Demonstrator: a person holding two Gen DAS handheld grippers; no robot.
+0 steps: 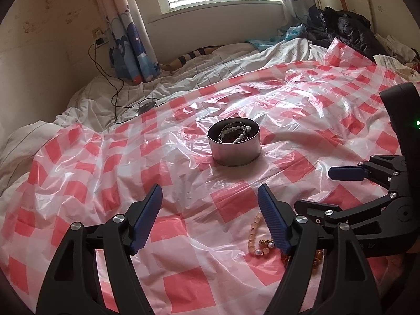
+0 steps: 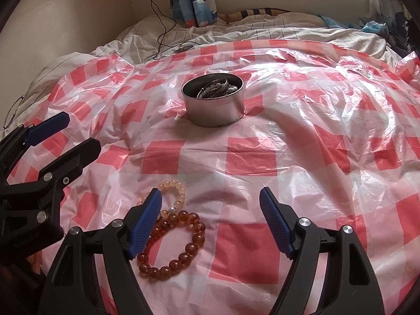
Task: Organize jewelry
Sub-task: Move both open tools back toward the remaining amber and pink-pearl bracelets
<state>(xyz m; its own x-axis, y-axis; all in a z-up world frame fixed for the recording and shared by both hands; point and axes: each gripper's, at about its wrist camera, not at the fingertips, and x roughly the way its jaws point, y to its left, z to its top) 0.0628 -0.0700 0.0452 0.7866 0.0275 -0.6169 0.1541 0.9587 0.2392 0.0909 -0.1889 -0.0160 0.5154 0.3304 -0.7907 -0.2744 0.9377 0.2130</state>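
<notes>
A round metal tin stands on the red-checked plastic sheet and holds several bracelets, among them a white-beaded one. An amber bead bracelet and a pale peach bead bracelet lie on the sheet in front of the tin. My left gripper is open and empty, with the peach bracelet by its right finger. My right gripper is open and empty, its left finger over the amber bracelet's edge. The right gripper shows in the left wrist view; the left gripper shows at the left of the right wrist view.
The checked sheet covers a bed with a rumpled white quilt behind it. A black cable and round charger lie on the quilt at the left. Dark clothes and bags are piled at the back right. Glasses lie at the far left.
</notes>
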